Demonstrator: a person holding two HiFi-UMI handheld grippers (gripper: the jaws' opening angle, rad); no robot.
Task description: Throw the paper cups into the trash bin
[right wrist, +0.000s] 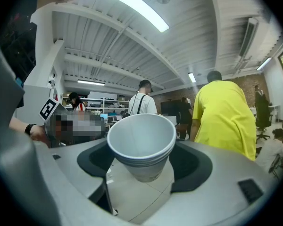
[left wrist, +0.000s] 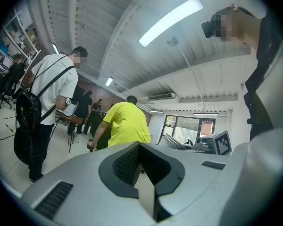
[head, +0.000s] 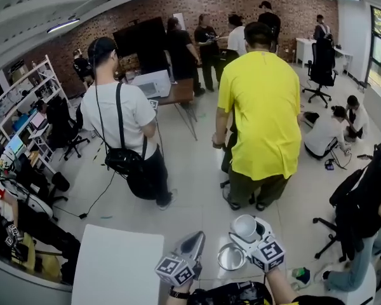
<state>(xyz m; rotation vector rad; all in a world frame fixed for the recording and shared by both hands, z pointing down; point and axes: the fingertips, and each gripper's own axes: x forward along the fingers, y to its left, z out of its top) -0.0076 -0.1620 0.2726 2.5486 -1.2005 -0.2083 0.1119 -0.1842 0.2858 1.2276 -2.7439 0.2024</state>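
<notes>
**Between the right claw's jaws: a stack of paper cups**

Off to the left of the left claw (head: pixel 195 239) sits a white table (head: pixel 117 265), down low and close by. That left claw is pulled narrow. Its two jaws are almost together, with only a thin slit between them, and nothing is in it. It points out across the pale floor (head: pixel 197 164).

Just to the right of it is the right claw (head: pixel 246 230). Its jaws stand wide and press on both sides of a stack of white paper cups (head: pixel 244 225). The cups sit one inside the other, with the open mouth turned up. From the right claw's own camera, the cups (right wrist: pixel 141 140) fill the gap between the jaws.

Ahead of both claws stand two people with their backs turned. On the left is a person in a white shirt (head: pixel 120 119) with a black bag. On the right, straight ahead of the right claw, is a person in a yellow shirt (head: pixel 261 107), bending forward a little.
</notes>
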